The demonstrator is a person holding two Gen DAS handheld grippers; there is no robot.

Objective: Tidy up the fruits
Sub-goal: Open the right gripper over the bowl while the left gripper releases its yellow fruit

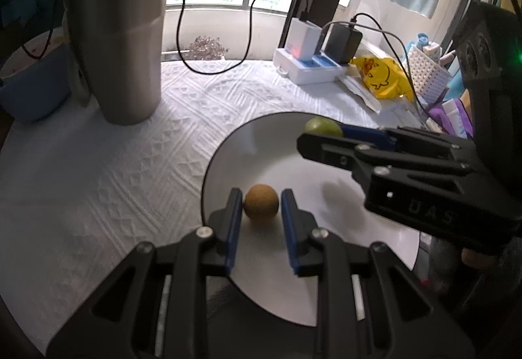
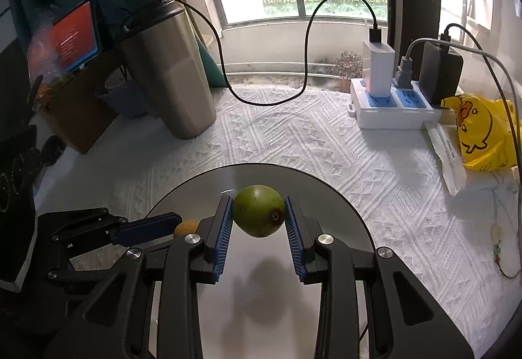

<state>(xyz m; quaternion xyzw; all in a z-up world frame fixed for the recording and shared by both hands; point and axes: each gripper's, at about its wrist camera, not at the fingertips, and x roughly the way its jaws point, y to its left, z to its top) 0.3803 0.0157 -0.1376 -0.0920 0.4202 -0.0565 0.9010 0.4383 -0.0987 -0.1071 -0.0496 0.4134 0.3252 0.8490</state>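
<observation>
A small brown round fruit sits between the blue pads of my left gripper, low over the white plate; the pads touch or nearly touch it. My right gripper is shut on a green round fruit and holds it above the plate, with its shadow below. In the left wrist view the right gripper reaches in from the right with the green fruit at its tip. In the right wrist view the brown fruit peeks out beside the left gripper's finger.
A steel tumbler stands at the back left on the white quilted cloth. A power strip with chargers, black cables, a yellow duck bag and a white basket are at the back right. A blue bowl stands far left.
</observation>
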